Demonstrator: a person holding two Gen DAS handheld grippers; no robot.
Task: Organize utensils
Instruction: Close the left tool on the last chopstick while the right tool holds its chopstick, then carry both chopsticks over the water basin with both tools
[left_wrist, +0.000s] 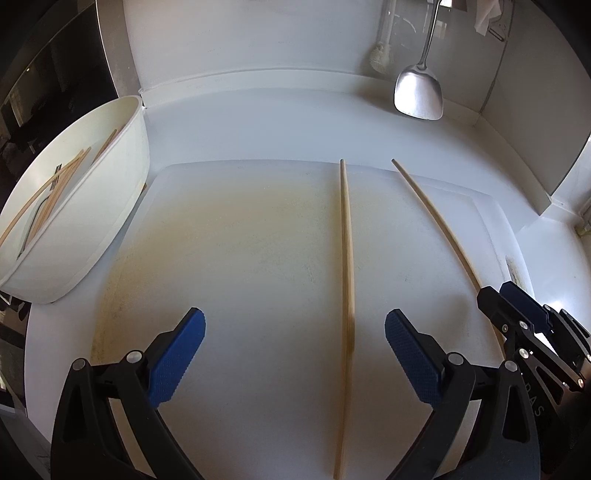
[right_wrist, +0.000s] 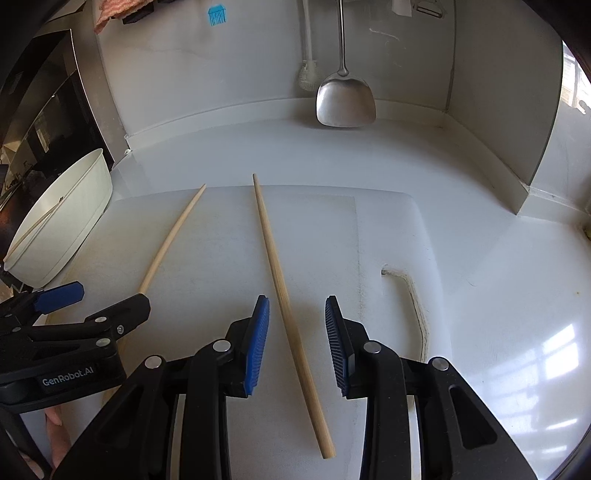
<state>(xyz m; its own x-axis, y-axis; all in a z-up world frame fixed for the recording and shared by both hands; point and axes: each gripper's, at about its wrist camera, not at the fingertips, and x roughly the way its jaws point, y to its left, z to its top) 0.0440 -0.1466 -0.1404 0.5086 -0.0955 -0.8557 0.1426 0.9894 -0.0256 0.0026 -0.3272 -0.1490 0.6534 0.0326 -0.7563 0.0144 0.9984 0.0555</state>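
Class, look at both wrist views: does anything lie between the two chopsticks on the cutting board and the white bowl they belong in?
Nothing visible does. The chopsticks lie on the cutting board, and only bare board separates them from the white bowl at its left edge.

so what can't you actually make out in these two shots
- Bowl contents, left wrist view: chopsticks and something dark inside; the wall and frame edge cut them off, so no count.
- Left chopstick, right wrist view: its near end is hidden behind the left gripper.
- Right chopstick, left wrist view: its near end is hidden behind the right gripper.
- Spatula handle top: cut by the frame in both views.
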